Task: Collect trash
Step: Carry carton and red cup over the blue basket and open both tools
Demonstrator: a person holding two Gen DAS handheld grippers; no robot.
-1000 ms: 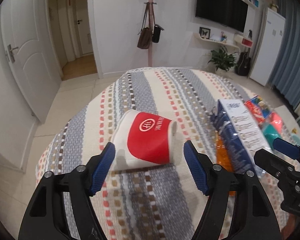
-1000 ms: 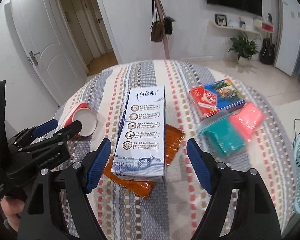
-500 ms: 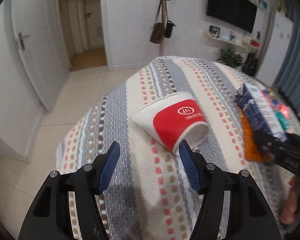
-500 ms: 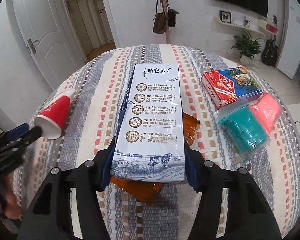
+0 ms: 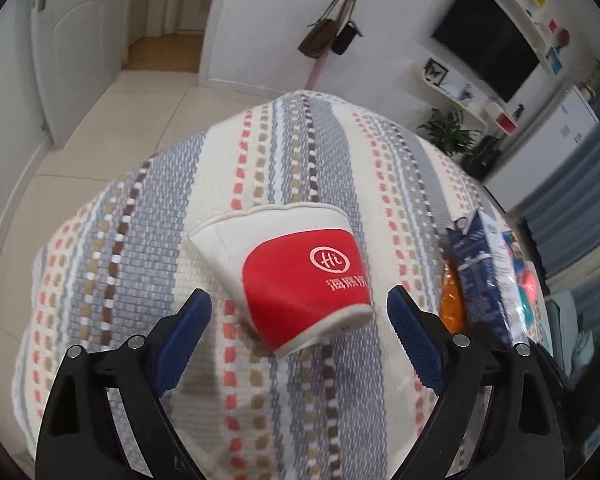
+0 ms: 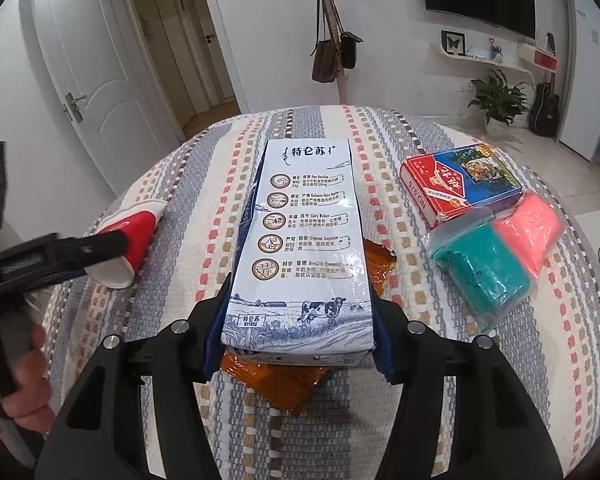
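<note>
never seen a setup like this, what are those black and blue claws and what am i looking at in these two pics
No robot here: a person holds a hand-squeezed two-finger tool in each hand, and a fisheye camera on each looks along its fingers.

The left wrist view shows the left tool, jaws opening, with a red and white paper cup lying on its side between the pads, not gripped. The right wrist view shows the right tool clamped on the near end of a milk carton, which lies on an orange wrapper.

All sit on a striped tablecloth. Beside the carton lie a red and blue box and a clear bag of teal and pink blocks. The person's hand holding the left tool shows at that view's left edge.
</note>
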